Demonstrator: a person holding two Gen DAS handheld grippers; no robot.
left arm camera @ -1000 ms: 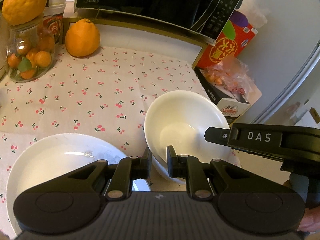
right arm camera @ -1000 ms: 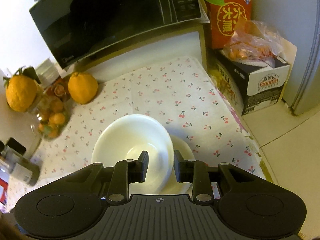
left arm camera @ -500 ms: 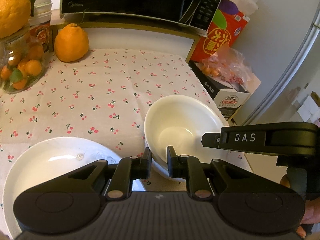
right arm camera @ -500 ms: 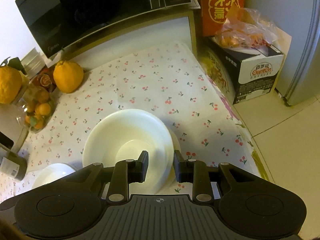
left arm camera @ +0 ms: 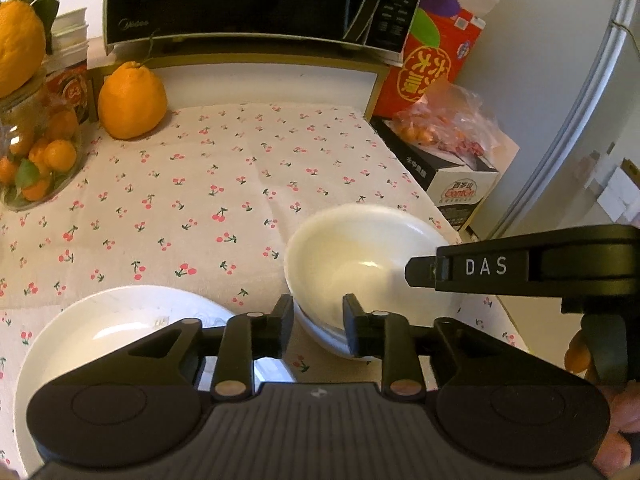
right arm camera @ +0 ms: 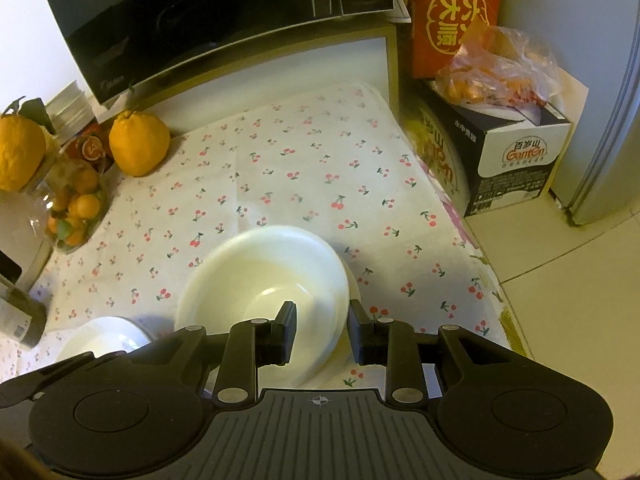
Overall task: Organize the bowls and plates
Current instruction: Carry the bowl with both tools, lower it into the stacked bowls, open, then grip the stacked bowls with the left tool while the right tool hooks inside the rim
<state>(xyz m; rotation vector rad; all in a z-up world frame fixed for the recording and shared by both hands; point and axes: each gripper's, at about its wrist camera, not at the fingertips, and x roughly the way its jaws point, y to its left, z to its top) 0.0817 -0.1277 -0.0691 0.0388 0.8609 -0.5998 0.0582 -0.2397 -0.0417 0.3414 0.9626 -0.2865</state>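
Both left tongs (left arm camera: 316, 320) and right tongs (right arm camera: 322, 328) have just parted, releasing the white bowl (right arm camera: 264, 276), now nested beside the plate (left arm camera: 100, 332).

Plate (left arm camera: 120, 320) partly hidden; bowl (right arm camera: 264, 276) rim seems blurred.

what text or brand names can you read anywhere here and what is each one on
"DAS": white letters on the side of the right gripper.
"Midea": faint, on the microwave front.
"Ganten": logo on the black and white box, with small Chinese characters above it.
"大顺": large characters on the red carton.
Microwave button labels, fine print on the box and the bottle label: too small to read.
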